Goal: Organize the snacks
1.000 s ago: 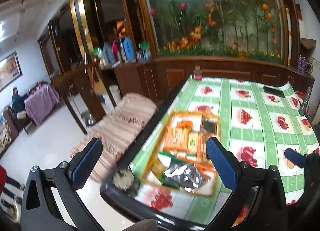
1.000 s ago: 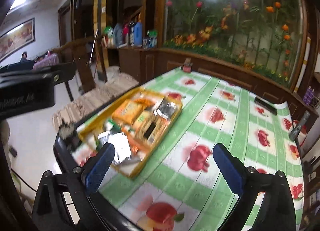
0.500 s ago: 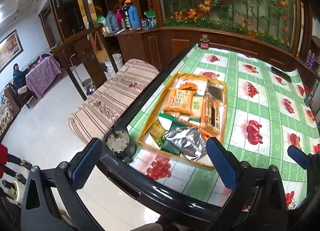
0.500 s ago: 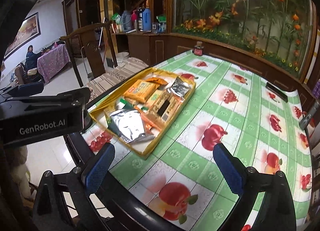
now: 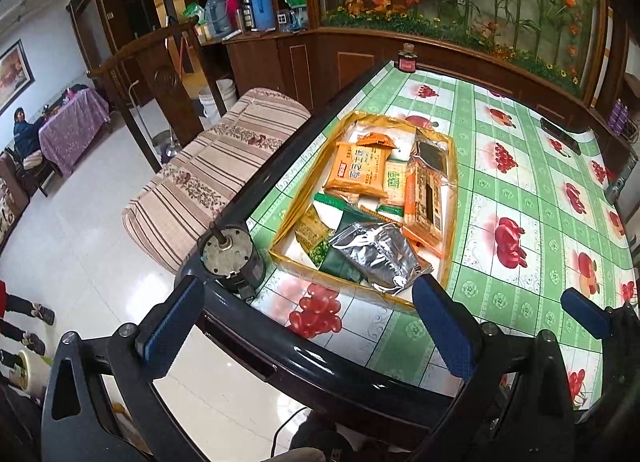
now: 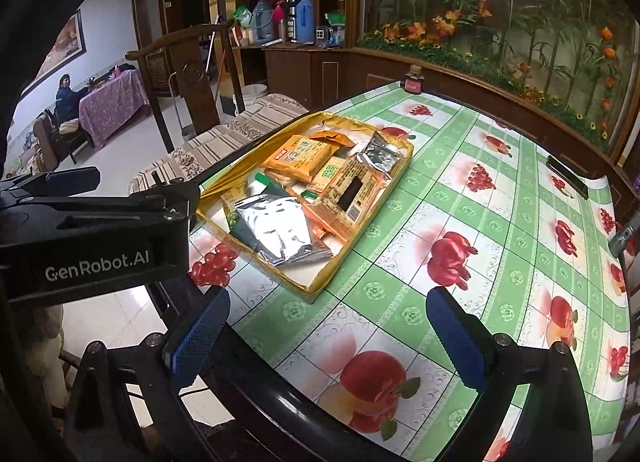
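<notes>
My view takes in the surface [image 6: 500,222], spread with a green fruit-print cloth, where a yellow tray [image 6: 324,282] of snacks lies at 11 o'clock from my right hand-held gripper [image 6: 326,338] and at 12 o'clock from my left hand-held gripper [image 5: 308,326]. Both hover off the near edge, jaws spread wide, holding nothing. In the tray, a silver foil pouch [image 5: 376,254] lies nearest me, an orange biscuit pack [image 5: 358,170] beyond it. A small motor [image 5: 230,254] stands just beside the tray's near-left corner.

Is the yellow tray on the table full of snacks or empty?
Full. The yellow tray holds many packets lying flat and overlapping: a silver foil bag at the near end, an orange packet farther back.
</notes>
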`<state>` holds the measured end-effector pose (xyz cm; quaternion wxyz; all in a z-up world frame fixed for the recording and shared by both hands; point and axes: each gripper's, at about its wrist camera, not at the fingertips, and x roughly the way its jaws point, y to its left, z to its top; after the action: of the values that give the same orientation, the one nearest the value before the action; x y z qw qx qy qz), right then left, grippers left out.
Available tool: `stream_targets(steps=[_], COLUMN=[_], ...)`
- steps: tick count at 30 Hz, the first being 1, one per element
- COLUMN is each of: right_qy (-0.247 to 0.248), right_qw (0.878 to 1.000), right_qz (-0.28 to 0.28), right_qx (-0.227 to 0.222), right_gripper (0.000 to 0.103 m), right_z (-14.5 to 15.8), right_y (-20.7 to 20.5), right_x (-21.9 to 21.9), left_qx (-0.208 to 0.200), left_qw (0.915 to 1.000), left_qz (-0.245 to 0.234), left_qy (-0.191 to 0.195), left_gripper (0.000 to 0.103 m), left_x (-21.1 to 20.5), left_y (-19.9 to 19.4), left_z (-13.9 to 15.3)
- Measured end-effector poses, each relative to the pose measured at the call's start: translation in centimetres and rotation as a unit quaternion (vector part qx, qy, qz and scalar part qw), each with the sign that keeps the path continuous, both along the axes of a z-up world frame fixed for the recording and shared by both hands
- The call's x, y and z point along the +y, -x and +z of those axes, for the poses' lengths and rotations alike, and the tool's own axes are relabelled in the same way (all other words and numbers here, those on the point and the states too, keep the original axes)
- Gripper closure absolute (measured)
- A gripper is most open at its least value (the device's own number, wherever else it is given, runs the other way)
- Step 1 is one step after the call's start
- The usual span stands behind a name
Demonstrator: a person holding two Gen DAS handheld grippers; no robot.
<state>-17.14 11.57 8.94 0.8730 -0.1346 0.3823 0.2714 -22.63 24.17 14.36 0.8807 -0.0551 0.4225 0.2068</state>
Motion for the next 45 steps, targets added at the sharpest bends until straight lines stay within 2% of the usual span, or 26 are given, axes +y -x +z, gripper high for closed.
stream_targets(steps=[17,45], right_qy=[0.017,0.023], right_qw=[0.999,0.997], right_qz=[-0.007,-0.017], right_qx=[0.026,0.065], right_gripper=[0.004,0.004], right_z=[-1.1,-2.9], right_y=[-0.9,-4.1], right_x=[2.6,4.5], left_qx=[0.038,0.075], left_qw=[0.9980,0.9948], left_qz=[-0.017,-0.031], left_qy=[0.046,0.061], left_gripper=[0.000,0.000], left_x=[2.6,4.1], left_y=[-1.6,-5.4], left_z=[-2.1,-3.9])
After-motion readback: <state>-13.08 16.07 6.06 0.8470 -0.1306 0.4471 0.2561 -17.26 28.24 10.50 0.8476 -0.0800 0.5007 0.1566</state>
